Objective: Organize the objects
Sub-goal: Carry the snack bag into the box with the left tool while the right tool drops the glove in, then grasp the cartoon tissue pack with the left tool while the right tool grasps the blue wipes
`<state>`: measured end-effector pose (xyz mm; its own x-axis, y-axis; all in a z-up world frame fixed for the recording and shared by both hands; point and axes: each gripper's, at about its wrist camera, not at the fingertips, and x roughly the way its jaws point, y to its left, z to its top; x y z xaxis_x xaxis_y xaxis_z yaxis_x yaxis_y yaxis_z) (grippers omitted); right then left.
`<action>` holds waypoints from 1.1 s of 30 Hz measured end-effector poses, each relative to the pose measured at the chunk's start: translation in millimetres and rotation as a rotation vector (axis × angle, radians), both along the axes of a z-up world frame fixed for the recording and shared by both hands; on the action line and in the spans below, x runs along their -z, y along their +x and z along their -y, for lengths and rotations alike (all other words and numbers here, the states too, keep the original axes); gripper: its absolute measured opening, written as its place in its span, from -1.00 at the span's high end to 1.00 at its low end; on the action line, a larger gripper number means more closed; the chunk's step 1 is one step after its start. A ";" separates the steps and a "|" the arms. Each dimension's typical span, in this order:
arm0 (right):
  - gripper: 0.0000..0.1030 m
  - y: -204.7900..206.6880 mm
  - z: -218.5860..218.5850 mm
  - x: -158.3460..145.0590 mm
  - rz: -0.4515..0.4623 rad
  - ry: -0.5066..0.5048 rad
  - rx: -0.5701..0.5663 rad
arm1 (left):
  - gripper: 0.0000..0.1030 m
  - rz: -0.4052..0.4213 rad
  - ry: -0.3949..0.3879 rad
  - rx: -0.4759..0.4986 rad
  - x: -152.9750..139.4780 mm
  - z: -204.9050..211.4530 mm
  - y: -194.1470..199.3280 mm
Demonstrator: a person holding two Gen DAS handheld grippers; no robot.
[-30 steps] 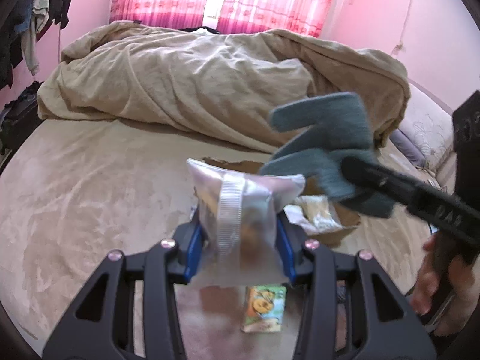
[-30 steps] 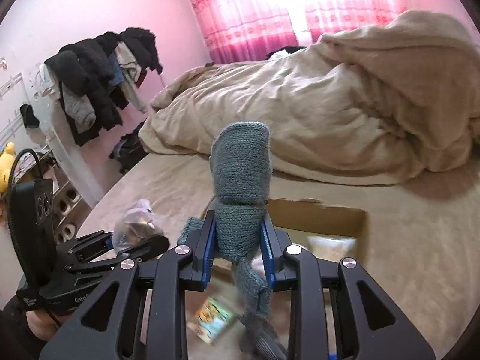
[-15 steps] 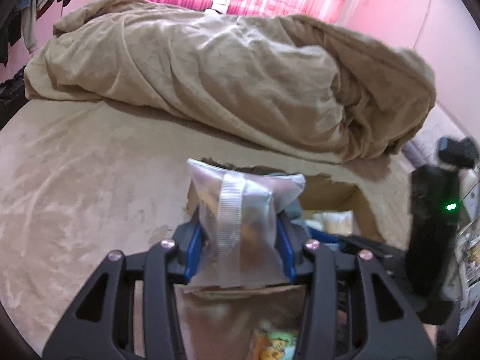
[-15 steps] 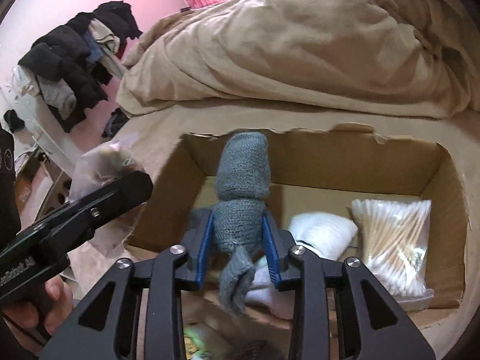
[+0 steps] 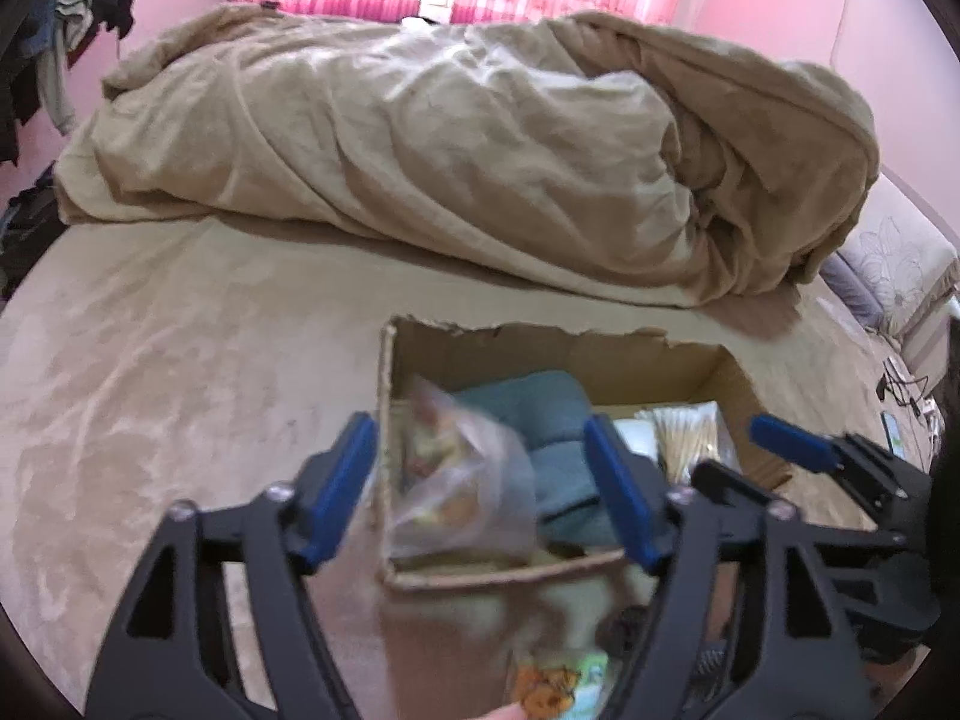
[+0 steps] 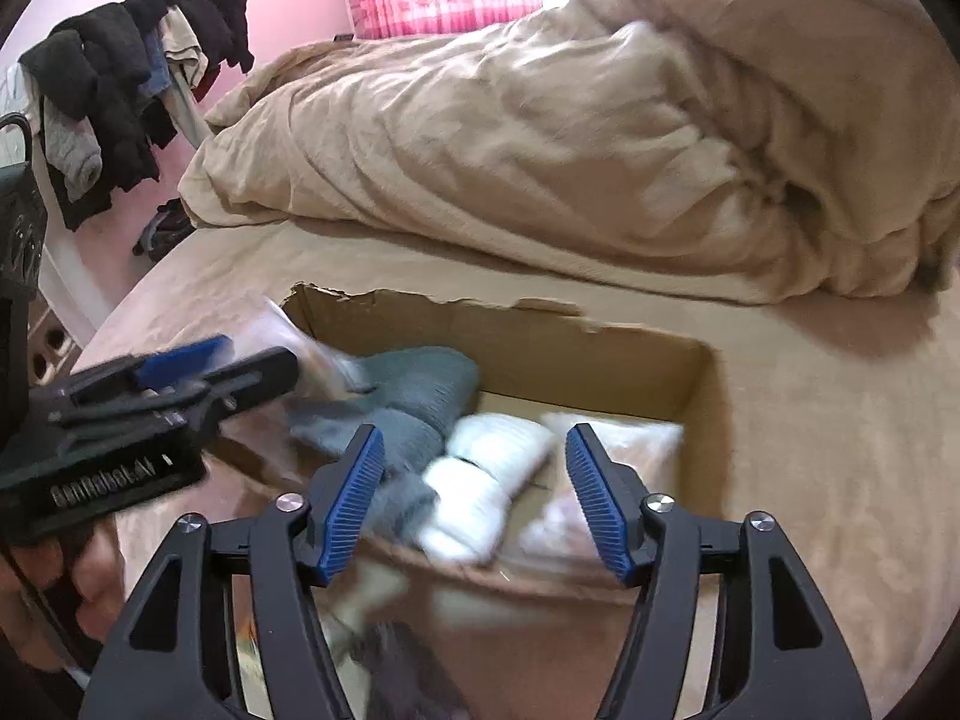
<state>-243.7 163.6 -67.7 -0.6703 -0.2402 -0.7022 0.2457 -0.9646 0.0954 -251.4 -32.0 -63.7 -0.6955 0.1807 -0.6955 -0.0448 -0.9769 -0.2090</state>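
Left wrist view: left hand-held gripper [image 5: 480, 486] spread wide and holding nothing, above a torn cardboard box [image 5: 729, 384] on the bed [image 5: 180, 360], with a blurred clear plastic bag [image 5: 462, 480] at the box's left end, touching neither blue pad, beside a grey-blue knitted glove [image 5: 549, 414] and a pack of cotton swabs [image 5: 687, 435], plus a small colourful packet [image 5: 555, 681] on the bed in front of the box. Right wrist view: right hand-held gripper [image 6: 471, 495] also spread wide with nothing between its 2 fingers, over the same box [image 6: 702, 414], glove [image 6: 414, 399] lying inside next to a white roll [image 6: 480, 489], rumpled beige duvet [image 6: 540, 138] behind.
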 end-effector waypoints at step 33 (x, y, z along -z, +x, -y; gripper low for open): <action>-0.35 150.7 -41.9 -56.5 -0.023 -0.015 0.045 | -0.52 0.053 -0.092 -0.021 -47.1 -37.0 178.8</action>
<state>-92.9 205.6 -11.2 -0.6968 -0.2199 -0.6827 0.2046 -0.9732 0.1046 -72.6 5.0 -16.6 -0.6605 0.1005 -0.7441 -0.0158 -0.9926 -0.1201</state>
